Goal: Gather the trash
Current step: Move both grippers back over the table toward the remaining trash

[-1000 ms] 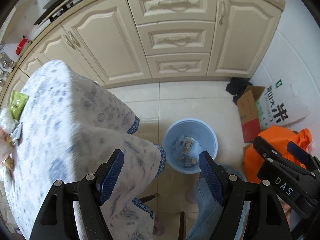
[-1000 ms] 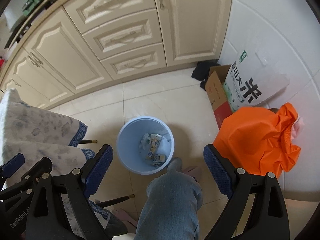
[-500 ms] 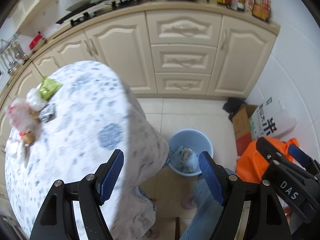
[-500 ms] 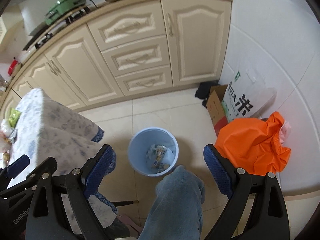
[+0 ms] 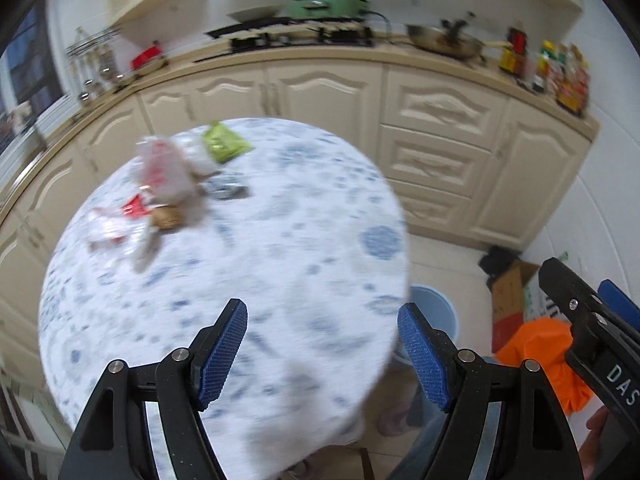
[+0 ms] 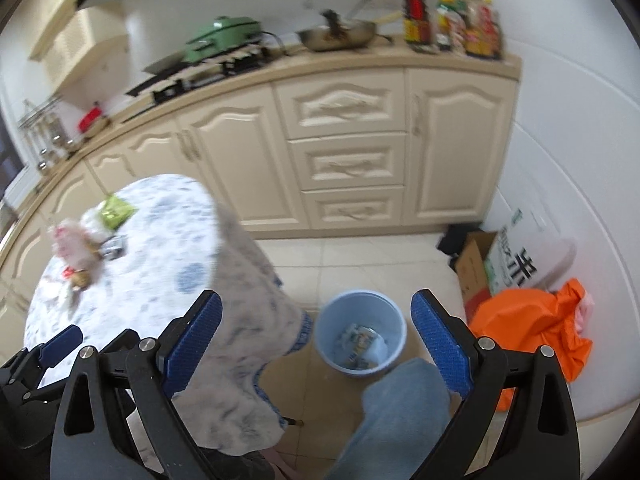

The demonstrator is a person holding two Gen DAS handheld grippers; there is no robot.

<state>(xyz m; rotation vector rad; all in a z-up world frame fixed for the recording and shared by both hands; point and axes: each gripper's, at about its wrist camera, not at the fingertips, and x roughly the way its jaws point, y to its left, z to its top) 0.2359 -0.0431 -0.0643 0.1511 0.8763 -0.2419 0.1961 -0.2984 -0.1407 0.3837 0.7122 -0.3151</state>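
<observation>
While both jaws gape empty, trash pile [image 5: 160, 196] far across table [image 5: 280, 264] — bin [image 6: 360, 332] below.

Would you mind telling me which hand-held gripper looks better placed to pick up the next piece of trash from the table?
Probably the left hand-held gripper: open, empty, over the table, facing the trash pile. The right hand-held gripper points toward the blue bin.

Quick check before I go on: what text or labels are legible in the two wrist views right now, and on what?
"DAS" – on the black body of the right gripper, seen at the edge of the left wrist view.
"米" – large dark character on the white bag against the wall; its smaller green and dark print is too small to read.
Bottle labels on the counter: blurred, unreadable.
Green packet on the table: blurred, unreadable.
Wrappers in the blue bin: too small to read.
</observation>
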